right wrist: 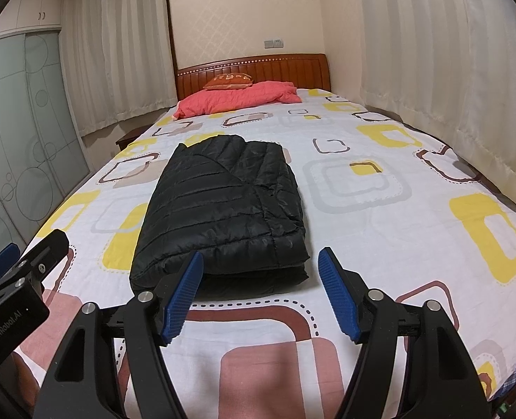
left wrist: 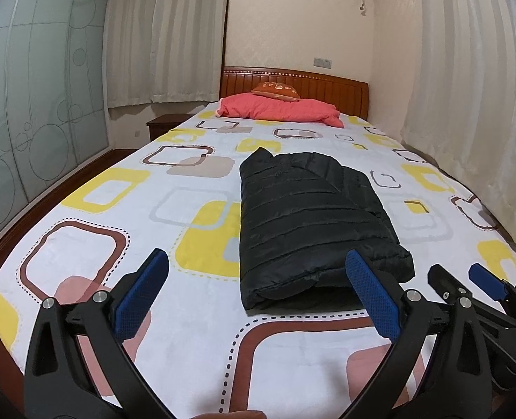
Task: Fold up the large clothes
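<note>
Both the left gripper and the right gripper are held spread wide, nothing clasped between them. One black quilted jacket, folded into a long puffy bundle, is laid just beyond on the patterned bedsheet. One pink quilt and one orange cushion are seen by the headboard.

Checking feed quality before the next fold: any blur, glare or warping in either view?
Left wrist view: sharp, strong fisheye bending of the curtains, dark vignette corners, no glare on the black jacket. Right wrist view: equally sharp and warped, with a faint sheen on the jacket.
</note>
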